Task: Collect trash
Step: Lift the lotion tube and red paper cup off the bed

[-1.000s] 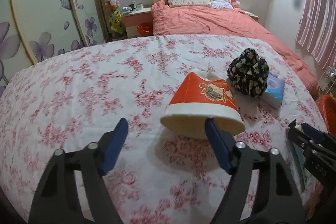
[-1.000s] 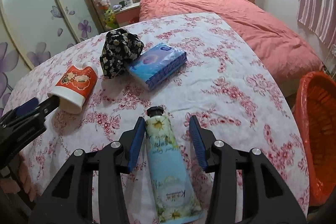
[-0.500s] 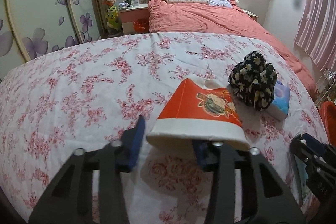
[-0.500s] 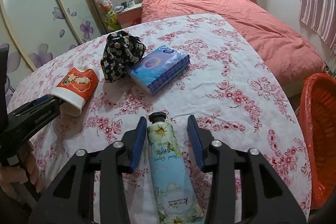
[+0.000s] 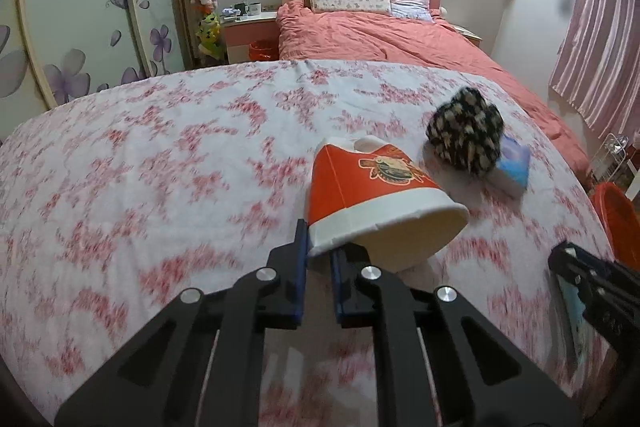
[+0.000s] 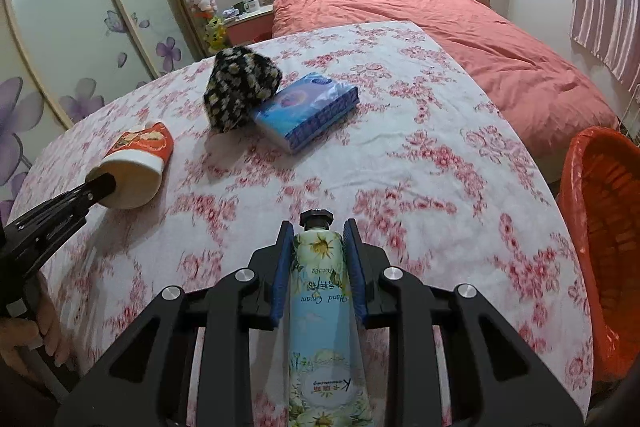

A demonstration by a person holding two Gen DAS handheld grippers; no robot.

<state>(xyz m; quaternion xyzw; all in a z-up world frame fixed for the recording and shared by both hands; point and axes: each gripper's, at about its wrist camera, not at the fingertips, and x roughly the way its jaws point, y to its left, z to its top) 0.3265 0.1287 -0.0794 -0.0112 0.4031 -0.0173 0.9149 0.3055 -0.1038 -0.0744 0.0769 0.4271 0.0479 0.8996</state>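
A red and white paper cup (image 5: 372, 195) lies on its side on the flowered tablecloth (image 5: 160, 167). My left gripper (image 5: 318, 255) is shut on the cup's white rim, one finger inside the mouth and one outside. The cup also shows in the right wrist view (image 6: 134, 171), with the left gripper (image 6: 102, 185) at its mouth. My right gripper (image 6: 318, 247) is shut on a hand cream tube (image 6: 320, 311), black cap pointing away from me.
A black flowered cloth bundle (image 6: 240, 91) and a blue tissue pack (image 6: 308, 111) lie at the far side of the table. An orange bin (image 6: 604, 247) with a liner stands off the table's right edge. A bed (image 6: 440, 27) is beyond.
My left gripper moved forward and closed on the cup's rim, tipping the cup a little. My right gripper closed on the hand cream tube.
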